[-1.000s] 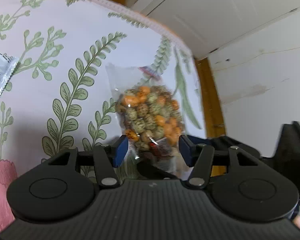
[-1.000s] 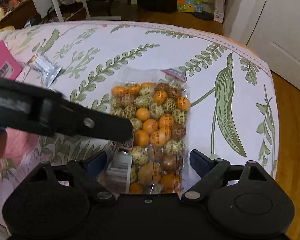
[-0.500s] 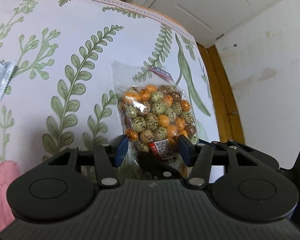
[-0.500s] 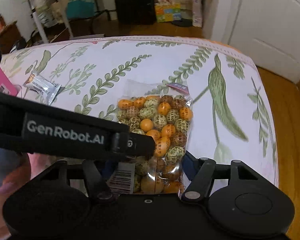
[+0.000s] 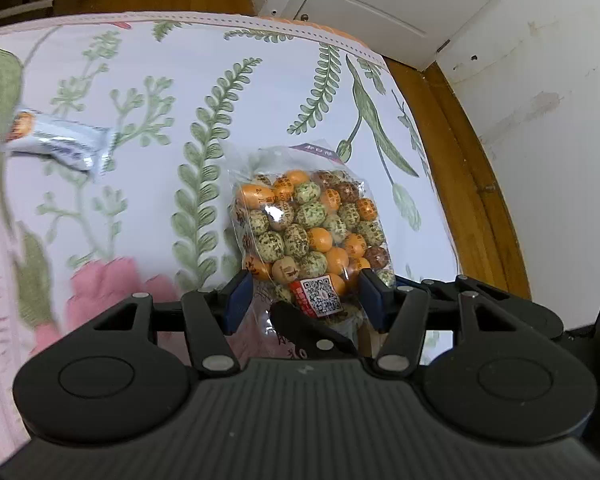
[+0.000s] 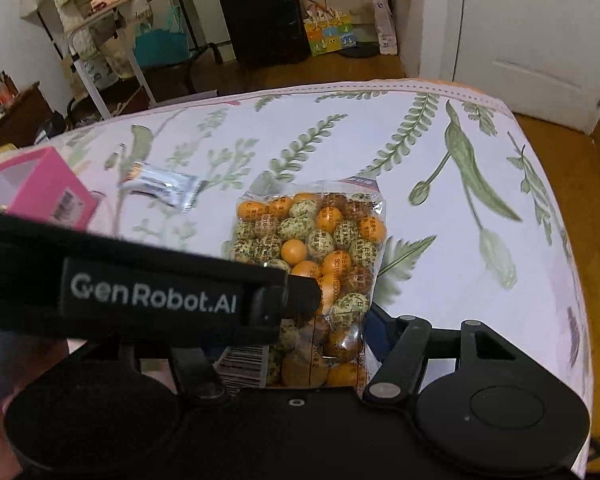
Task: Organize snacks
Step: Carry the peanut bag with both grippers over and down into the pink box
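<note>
In your left wrist view, your left gripper (image 5: 306, 300) has its blue-padded fingers set against the two sides of the clear bag of coated nuts (image 5: 308, 224), low on the pack, level with the red-and-white QR label (image 5: 320, 294). The fingers are easing apart slightly at this moment, with the bag between them and both pads meeting the plastic. The bag stands up and away from you, and orange, speckled green and brown pieces fill it. Behind it spreads the fern-printed cloth (image 5: 180, 80). You cannot tell whether the bag's far end rests on it. A silver snack wrapper (image 5: 60, 144) lies on the cloth well off to the left. Past the cloth's right edge you see wooden floor (image 5: 472, 208) and a white door (image 5: 380, 0).

In your right wrist view, your right gripper (image 6: 300, 332) is clamped on the near end of the same bag (image 6: 312, 232), close to the barcode (image 6: 244, 364). Only its right finger shows clearly, pressed to the bag's side. The other is hidden behind the left gripper. That gripper's finger (image 6: 296, 286) reaches in from the left and lies across the bag's middle. The silver wrapper (image 6: 160, 184) sits on the cloth to the left of the bag, apart from it. A pink box (image 6: 48, 188) stands further left. A black suitcase (image 6: 264, 16) is on the floor beyond.
</note>
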Motion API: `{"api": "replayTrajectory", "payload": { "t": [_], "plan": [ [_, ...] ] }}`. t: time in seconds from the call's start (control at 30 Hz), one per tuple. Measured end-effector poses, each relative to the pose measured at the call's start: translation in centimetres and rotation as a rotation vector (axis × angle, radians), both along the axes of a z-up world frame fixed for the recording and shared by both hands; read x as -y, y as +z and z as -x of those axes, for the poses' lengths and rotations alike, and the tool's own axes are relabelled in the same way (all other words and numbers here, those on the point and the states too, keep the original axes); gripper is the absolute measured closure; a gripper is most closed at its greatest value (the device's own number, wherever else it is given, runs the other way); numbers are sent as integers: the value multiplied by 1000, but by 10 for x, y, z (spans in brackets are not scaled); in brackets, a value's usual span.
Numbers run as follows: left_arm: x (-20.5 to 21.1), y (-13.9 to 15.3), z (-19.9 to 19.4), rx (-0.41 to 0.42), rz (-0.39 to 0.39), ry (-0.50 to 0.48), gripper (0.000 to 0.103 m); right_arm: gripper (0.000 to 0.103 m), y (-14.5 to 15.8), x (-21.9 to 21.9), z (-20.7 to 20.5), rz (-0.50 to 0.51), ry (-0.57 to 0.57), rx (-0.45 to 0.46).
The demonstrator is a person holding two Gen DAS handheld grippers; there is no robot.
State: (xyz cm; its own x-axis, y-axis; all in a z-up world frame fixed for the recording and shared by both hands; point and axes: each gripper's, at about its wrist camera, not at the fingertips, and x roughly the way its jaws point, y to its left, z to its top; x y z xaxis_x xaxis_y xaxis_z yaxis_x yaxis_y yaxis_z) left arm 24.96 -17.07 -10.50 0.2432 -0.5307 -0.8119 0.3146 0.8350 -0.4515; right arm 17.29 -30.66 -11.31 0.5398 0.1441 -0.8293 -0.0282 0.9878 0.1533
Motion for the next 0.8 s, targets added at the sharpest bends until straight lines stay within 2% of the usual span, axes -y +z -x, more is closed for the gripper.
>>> {"api": "replayTrajectory", "payload": {
  "t": [0.1, 0.2, 0.33, 0.57, 0.8],
  "plan": [
    [-17, 10, 11, -3, -6, -13, 48, 32, 9, -14, 11, -1, -7, -9],
    [-36, 16, 18, -40, 9, -8, 48, 31, 18, -35, 24, 35, 28, 0],
    [-58, 27, 35, -31, 21, -13, 49, 30, 31, -53, 38, 26, 79, 13],
    [-90, 54, 67, 34, -5, 6, 48, 30, 54, -88, 56, 37, 177, 34],
    [-139, 83, 87, 94, 14, 76, 48, 33, 83, -123, 68, 33, 258, 96]
  ]
}}
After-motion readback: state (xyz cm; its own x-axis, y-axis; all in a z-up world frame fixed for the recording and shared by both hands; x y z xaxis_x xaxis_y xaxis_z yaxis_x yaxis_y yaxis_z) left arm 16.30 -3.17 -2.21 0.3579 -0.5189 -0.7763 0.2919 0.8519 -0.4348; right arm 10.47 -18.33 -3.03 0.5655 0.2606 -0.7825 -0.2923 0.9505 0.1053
